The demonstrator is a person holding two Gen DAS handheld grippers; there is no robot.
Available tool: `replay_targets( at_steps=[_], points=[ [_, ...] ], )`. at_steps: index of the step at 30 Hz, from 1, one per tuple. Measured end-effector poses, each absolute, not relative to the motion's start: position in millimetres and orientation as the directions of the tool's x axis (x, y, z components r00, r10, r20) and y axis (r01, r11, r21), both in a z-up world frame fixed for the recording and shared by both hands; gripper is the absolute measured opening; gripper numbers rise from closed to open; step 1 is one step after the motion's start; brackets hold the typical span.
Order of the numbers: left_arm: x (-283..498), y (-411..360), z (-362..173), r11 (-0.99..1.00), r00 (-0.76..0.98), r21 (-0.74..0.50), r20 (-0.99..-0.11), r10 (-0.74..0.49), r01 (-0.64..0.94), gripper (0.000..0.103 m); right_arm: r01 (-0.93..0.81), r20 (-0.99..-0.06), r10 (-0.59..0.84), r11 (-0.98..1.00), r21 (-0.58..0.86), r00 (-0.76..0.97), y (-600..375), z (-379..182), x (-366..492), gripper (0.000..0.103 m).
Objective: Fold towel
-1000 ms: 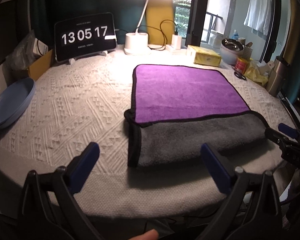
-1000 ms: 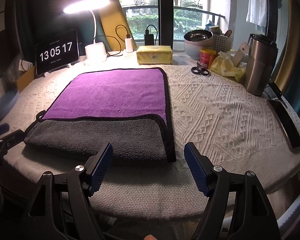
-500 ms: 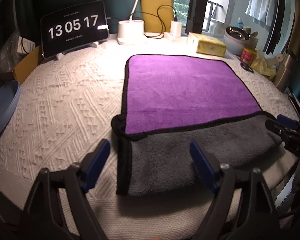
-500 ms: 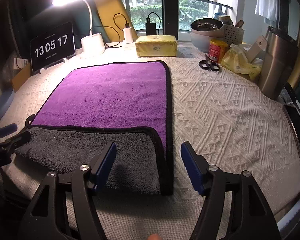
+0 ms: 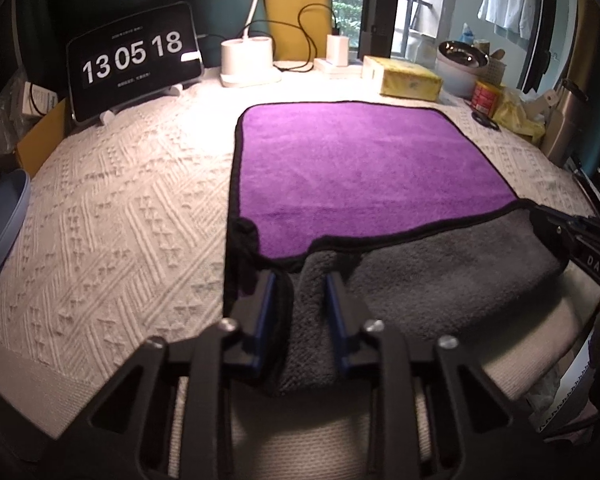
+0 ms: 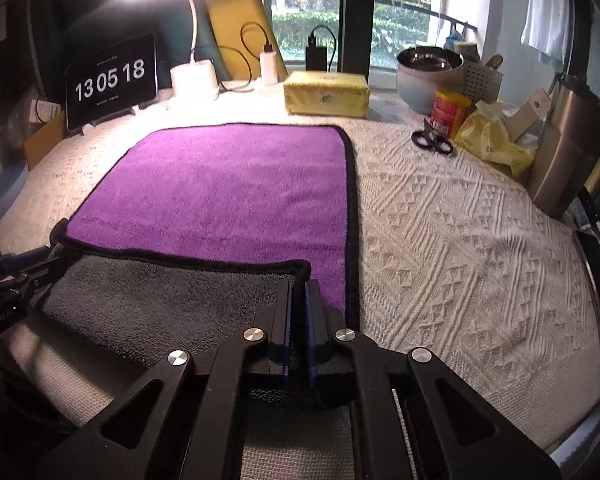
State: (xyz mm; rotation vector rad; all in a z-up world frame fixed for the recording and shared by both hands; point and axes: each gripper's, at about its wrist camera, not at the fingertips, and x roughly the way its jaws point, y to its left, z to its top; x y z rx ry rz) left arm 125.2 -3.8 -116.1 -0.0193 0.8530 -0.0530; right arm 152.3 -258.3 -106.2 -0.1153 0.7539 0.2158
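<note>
A purple towel [image 5: 360, 168] with black trim and a grey underside lies on the white knitted tablecloth, its near edge turned over as a grey band [image 5: 440, 272]. My left gripper [image 5: 300, 284] is shut on a bunched ridge of the grey fold at its near left corner. My right gripper [image 6: 299, 292] is shut on the grey fold's near right corner in the right wrist view, where the towel [image 6: 228, 192] shows too. Each gripper shows at the edge of the other's view.
A clock display [image 5: 134, 58], lamp base [image 5: 248, 60] and yellow box [image 5: 410, 82] stand at the back. Scissors [image 6: 434, 140], a red can [image 6: 448, 114], a steel tumbler [image 6: 564, 156] and a bowl [image 6: 428, 68] crowd the right. A blue plate [image 5: 0, 224] sits far left.
Both grippers moved forward onto the towel's near folded edge and closed on it; the left one has bunched the grey fabric up. The clock went from 13:05:17 to 13:05:18.
</note>
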Motion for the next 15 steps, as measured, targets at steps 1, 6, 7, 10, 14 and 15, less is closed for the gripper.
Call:
replay_targets(
  at_steps=[1, 6, 7, 10, 14, 15],
  points=[
    [124.0, -3.9, -113.5, 0.998, 0.665, -0.042, -0.745, -0.059, 0.041, 0.014, -0.238, -0.674, 0.156, 0.971, -0.031, 0.722, -257.7, -102.6, 150.0, 0.005],
    [117.1, -5.4, -95.1, 0.998, 0.720, -0.034, -0.692, -0.062, 0.053, 0.012, -0.246, -0.605, 0.175, 0.969, -0.036, 0.777, -255.0, -82.1, 140.1, 0.005],
    [116.3, -4.9, -90.7, 0.998, 0.731, -0.033, -0.680, -0.062, 0.053, 0.012, -0.245, -0.592, 0.178, 0.969, -0.034, 0.786, -255.1, -77.7, 138.8, 0.005],
    [114.3, -2.4, -78.2, 0.998, 0.761, -0.034, -0.645, -0.064, 0.054, 0.012, -0.244, -0.566, 0.185, 0.969, -0.028, 0.803, -254.6, -65.4, 139.5, 0.005],
    [112.3, 1.9, -59.1, 0.998, 0.804, -0.033, -0.592, -0.064, 0.055, 0.012, -0.227, -0.528, 0.184, 0.974, -0.019, 0.829, -255.9, -47.4, 141.5, 0.005],
    [111.9, 2.6, -54.4, 0.998, 0.815, -0.029, -0.577, -0.062, 0.056, 0.012, -0.224, -0.520, 0.182, 0.974, -0.019, 0.834, -256.3, -43.3, 142.0, 0.005]
  ],
)
